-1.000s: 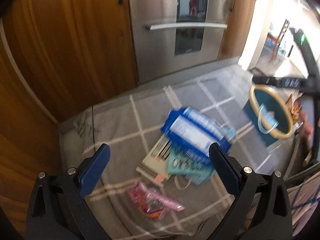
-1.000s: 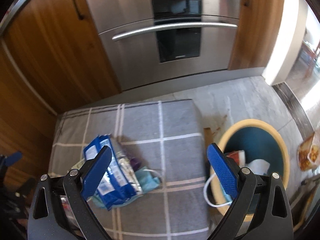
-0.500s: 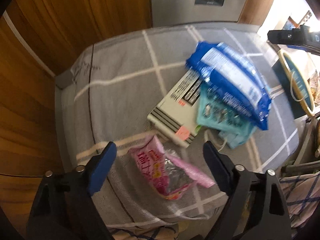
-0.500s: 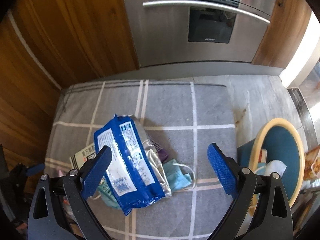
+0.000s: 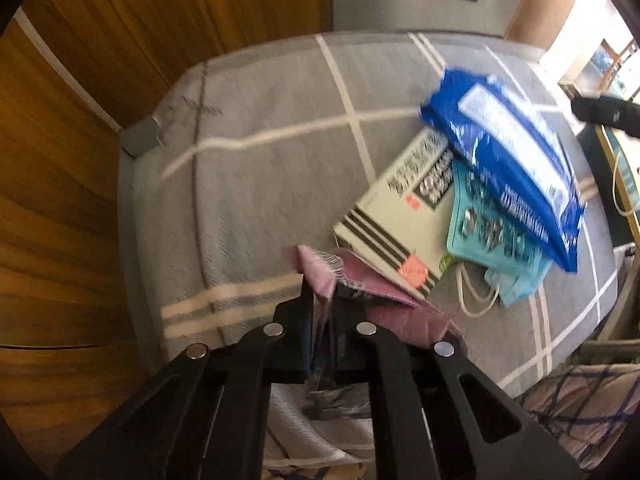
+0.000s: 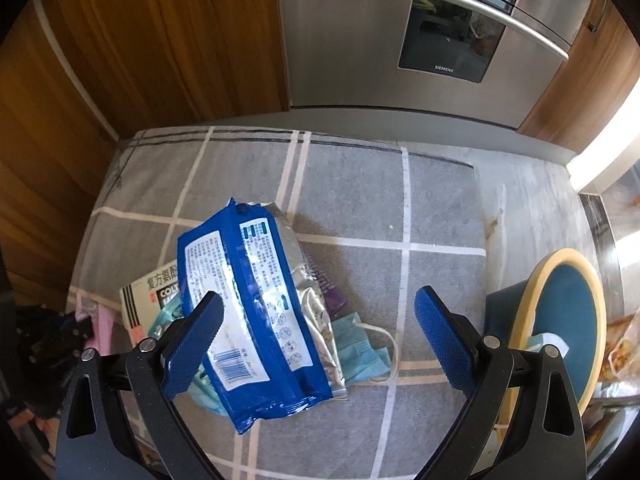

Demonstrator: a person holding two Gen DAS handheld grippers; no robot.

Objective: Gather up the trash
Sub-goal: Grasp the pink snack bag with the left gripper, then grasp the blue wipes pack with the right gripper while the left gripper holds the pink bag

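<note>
My left gripper [image 5: 322, 312] is shut on a pink snack wrapper [image 5: 384, 304] at the near edge of a grey checked mat [image 5: 280, 184]. Beside it lies a white medicine box [image 5: 404, 216], a teal blister pack [image 5: 488, 228] and a blue foil bag [image 5: 516, 168] on top. My right gripper [image 6: 320, 340] is open above the blue foil bag [image 6: 248, 308], which lies over the box [image 6: 148, 296] and a blue face mask [image 6: 360, 352]. A teal bin with a yellow rim [image 6: 560, 320] stands at the right, holding some trash.
Wooden cabinet doors [image 6: 140, 60] and a steel oven front [image 6: 440, 40] stand behind the mat. A food packet [image 6: 620, 348] lies on the floor right of the bin. A checked cloth [image 5: 580, 412] lies at the mat's near right edge.
My left gripper has come down and shut on the pink wrapper. My right gripper has moved left and lower, from over the bin to over the blue bag, staying open.
</note>
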